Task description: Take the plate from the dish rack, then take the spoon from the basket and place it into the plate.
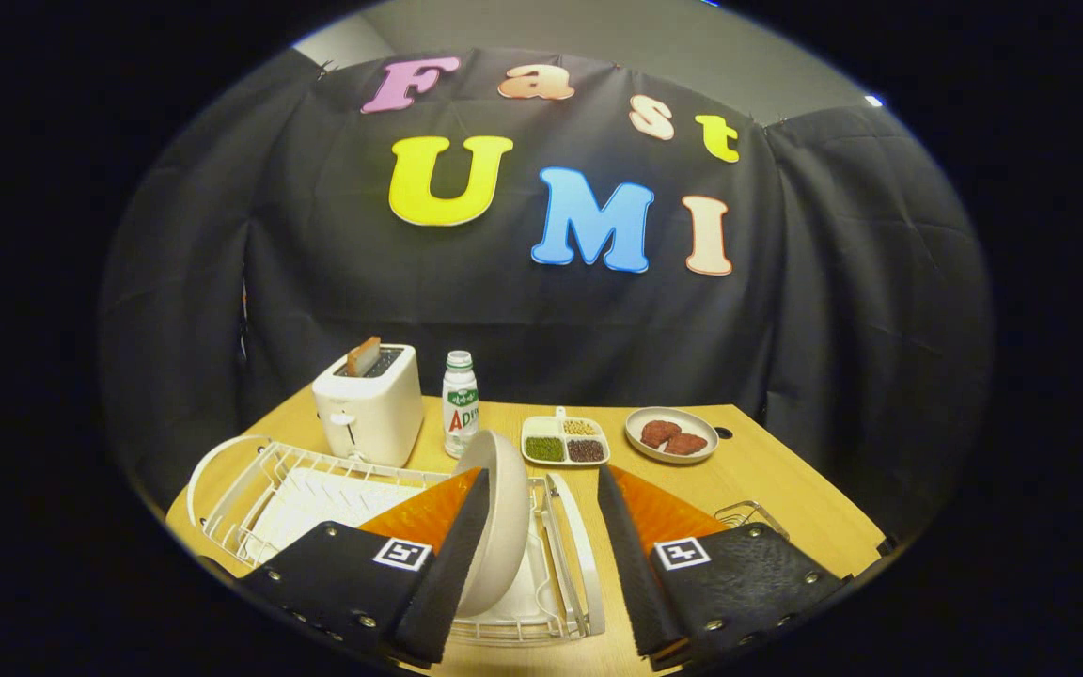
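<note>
A wooden table (767, 489) stands in a booth hung with black cloth (523, 310), a pale wall above it. On the table's far side, from ten o'clock round to one o'clock of the fingers, sit a white toaster (369, 406) with a slice standing in its slot, a small bottle (460, 402), a divided dish (565, 441) of grains, and a small plate (671, 434) with two brown pieces. A white wire rack (269, 480) fills the near left of the table.

The plate (502, 517) stands on edge in the rack's right end, nearly upright, its rim running from the near table up toward twelve o'clock, its hollow face turned toward nine o'clock.

The gripper (541, 489) points level across the table toward twelve o'clock, fingers wide apart. The left finger (452, 555) lies against or just in front of the plate; contact cannot be told. The right finger (621, 555) is well clear of it. Part of a wire basket (746, 513) shows just beyond the right finger.
</note>
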Motion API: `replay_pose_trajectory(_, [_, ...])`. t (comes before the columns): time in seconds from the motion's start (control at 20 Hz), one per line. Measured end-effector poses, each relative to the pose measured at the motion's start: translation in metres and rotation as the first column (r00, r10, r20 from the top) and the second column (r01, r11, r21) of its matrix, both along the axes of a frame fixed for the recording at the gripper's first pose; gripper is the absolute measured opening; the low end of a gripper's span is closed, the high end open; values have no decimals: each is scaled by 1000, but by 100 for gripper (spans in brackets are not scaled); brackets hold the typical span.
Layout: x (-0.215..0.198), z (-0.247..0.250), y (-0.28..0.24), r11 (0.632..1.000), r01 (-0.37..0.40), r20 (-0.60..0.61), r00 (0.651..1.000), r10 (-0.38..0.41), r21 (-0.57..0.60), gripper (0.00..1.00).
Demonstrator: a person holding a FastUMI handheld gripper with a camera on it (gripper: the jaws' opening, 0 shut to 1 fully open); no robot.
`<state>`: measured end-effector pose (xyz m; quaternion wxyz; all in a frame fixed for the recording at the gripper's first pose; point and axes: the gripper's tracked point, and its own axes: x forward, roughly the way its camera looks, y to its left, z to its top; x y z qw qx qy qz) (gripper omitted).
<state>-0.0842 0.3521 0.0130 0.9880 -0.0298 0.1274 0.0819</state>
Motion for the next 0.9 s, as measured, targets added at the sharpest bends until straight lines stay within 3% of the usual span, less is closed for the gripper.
replay_pose_trajectory(0.25, [15,-25,10,997,34,-67,997,-39,-74,68])
replay_pose_trajectory(0.35, [20,-32,16,996,31,-92,995,-39,-86,47])
replay_pose_trajectory(0.45, [24,-36,19,994,32,-100,994,-42,-105,47])
replay_pose_trajectory(0.55, [24,-35,16,990,45,-105,993,-59,-132,28])
replay_pose_trajectory(0.75, [28,-29,17,984,76,-115,989,-95,-158,18])
replay_pose_trajectory(0.85, [26,-18,25,981,69,-92,992,-87,-182,17])
replay_pose_trajectory(0.9, [29,-12,27,974,80,-81,992,-99,-211,12])
